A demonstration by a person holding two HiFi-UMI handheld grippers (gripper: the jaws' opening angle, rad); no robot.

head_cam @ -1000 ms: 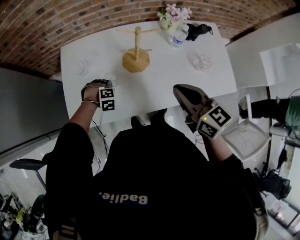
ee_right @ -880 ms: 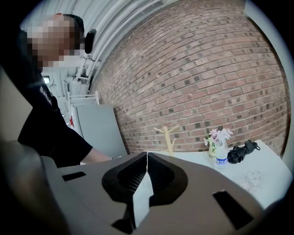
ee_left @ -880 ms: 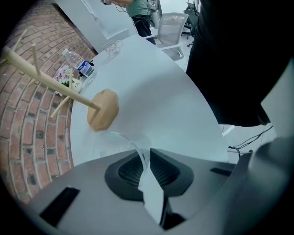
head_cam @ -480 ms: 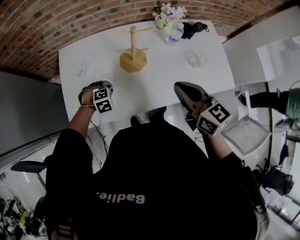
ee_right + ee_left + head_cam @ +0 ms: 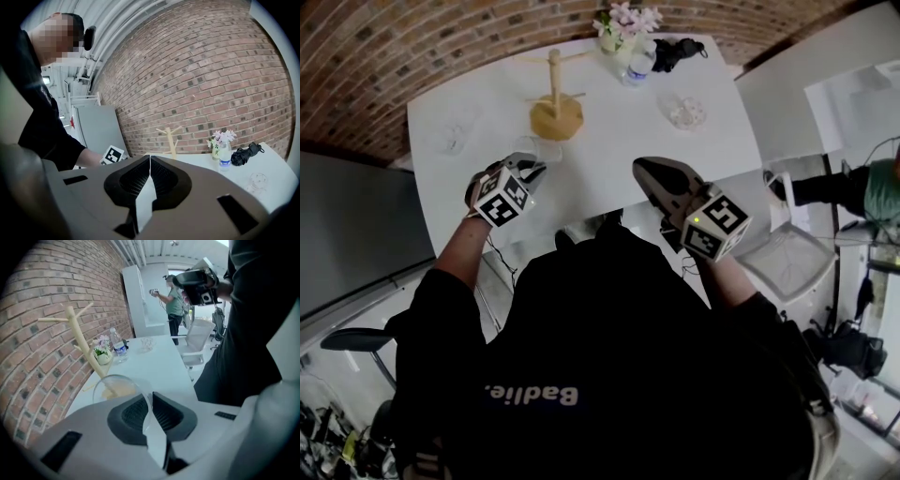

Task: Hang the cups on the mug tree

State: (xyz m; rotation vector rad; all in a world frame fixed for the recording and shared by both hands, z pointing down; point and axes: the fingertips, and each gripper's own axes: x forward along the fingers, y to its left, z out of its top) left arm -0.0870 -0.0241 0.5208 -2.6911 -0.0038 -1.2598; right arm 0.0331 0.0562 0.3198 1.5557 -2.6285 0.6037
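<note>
A glass cup (image 5: 114, 386) is pinched at its rim
It is gripped between the left gripper's (image 5: 150, 398) fingers; the right gripper's (image 5: 149, 160) fingers are pressed together, empty.

- Black top (image 5: 581, 356) of the person, near in the head view: white lettering that seems to read "Badlie."
- Left marker cube (image 5: 503, 197) and right marker cube (image 5: 717, 225): black-and-white square code patterns, with no letters or numbers to read.
- Water bottle (image 5: 636, 67) at the far edge of the counter (image 5: 609, 150): a blue label, its print too small to read.
</note>
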